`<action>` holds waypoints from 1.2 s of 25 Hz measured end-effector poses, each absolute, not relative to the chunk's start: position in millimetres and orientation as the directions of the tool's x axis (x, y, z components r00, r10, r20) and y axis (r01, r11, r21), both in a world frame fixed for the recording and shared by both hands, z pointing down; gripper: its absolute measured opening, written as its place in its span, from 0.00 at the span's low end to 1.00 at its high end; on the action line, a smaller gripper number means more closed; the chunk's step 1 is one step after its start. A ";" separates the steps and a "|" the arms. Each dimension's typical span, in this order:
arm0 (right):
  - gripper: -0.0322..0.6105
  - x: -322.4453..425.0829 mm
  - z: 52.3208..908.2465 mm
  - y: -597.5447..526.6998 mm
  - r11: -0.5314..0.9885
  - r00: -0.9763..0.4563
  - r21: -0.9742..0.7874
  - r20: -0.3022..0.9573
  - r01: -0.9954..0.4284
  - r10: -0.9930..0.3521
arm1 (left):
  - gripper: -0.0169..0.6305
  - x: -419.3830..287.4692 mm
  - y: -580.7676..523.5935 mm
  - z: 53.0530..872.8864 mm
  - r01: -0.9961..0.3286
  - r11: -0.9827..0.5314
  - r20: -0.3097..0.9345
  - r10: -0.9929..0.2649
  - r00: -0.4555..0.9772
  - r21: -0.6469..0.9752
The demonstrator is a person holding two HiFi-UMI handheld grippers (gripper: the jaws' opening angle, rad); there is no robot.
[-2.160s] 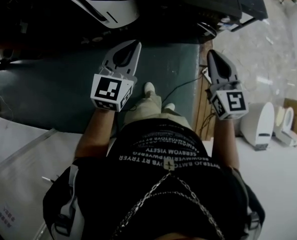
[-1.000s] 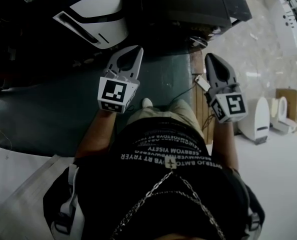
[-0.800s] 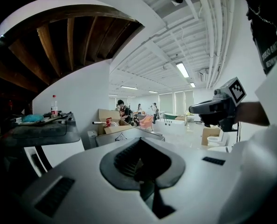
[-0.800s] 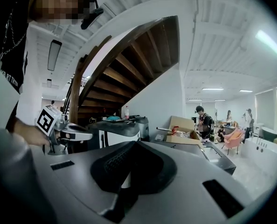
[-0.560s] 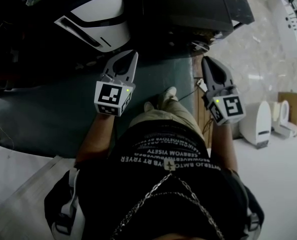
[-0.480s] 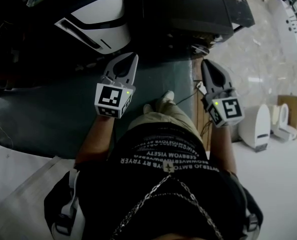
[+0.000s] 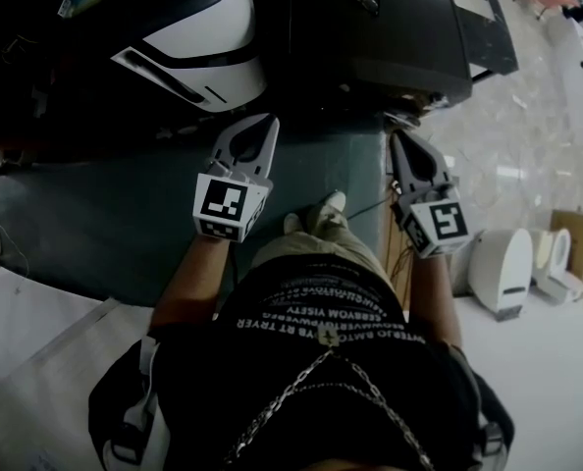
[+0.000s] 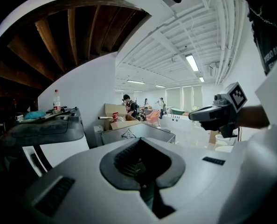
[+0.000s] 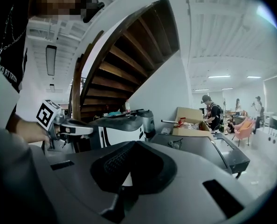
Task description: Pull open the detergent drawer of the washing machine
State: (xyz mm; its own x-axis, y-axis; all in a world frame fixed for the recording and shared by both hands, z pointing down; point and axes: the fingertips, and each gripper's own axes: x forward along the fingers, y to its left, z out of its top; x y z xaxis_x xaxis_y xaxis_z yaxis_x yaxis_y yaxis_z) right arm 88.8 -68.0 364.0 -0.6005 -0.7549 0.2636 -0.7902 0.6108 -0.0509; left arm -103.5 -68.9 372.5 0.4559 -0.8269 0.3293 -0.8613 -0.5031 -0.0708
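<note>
- Task object: we cannot positively pick out the detergent drawer in any view. A white-fronted machine (image 7: 205, 29) stands on the floor at the far edge of the dark mat (image 7: 95, 214). It carries a long dark slot (image 7: 159, 67) on its face, which we judge the likeliest site for the drawer.
- Second appliance: a dark-topped machine (image 7: 380, 27) stands just beside it, at the mat's far right corner.
- Left tongs (image 7: 269, 120): closed and empty, held short of the white-fronted machine and not touching it.
- Right tongs (image 7: 397, 137): jaws together with nothing between them, near the dark-topped machine's front edge and apart from it.
- Handling, in our judgement: the drawer should be a light, rigid plastic slide with a smooth front. It will likely resist a little at first, then run freely.
- Hold, in our judgement: take the recessed lip of the front and pull straight outward. The tongs must open first, and a pinch on the bare face could slip.
- Count: two tongs, two machines, one candidate slot, and one bottle (image 8: 57, 100) on the white-fronted machine's top.
</note>
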 end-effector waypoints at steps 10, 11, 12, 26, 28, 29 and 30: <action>0.05 102.7 368.0 -119.5 0.635 -0.626 -0.065 0.270 -0.770 -0.732 | 0.03 -93.2 -119.2 396.5 -0.881 -0.469 0.366 -0.832 0.417 -0.062; 0.05 104.2 366.7 -124.5 0.638 -0.629 -0.064 0.268 -0.767 -0.730 | 0.03 -92.4 -123.0 395.9 -0.883 -0.465 0.365 -0.834 0.413 -0.066; 0.05 106.7 365.9 -129.5 0.641 -0.631 -0.061 0.266 -0.765 -0.729 | 0.03 -91.0 -126.8 394.9 -0.884 -0.462 0.364 -0.837 0.408 -0.071; 0.05 127.3 360.4 -194.6 0.690 -0.679 -0.056 0.250 -0.722 -0.690 | 0.03 -84.7 -171.3 395.1 -0.919 -0.386 0.390 -0.861 0.326 -0.085; 0.05 130.7 364.8 -200.5 0.698 -0.685 -0.051 0.254 -0.714 -0.683 | 0.03 -84.2 -174.8 397.4 -0.925 -0.373 0.392 -0.864 0.317 -0.076; 0.05 131.0 366.2 -202.6 0.704 -0.691 -0.051 0.255 -0.708 -0.676 | 0.03 -84.2 -176.6 398.3 -0.928 -0.366 0.392 -0.866 0.311 -0.072; 0.05 130.7 367.8 -204.2 0.711 -0.697 -0.051 0.255 -0.702 -0.670 | 0.03 -84.5 -177.5 399.1 -0.931 -0.358 0.391 -0.869 0.305 -0.070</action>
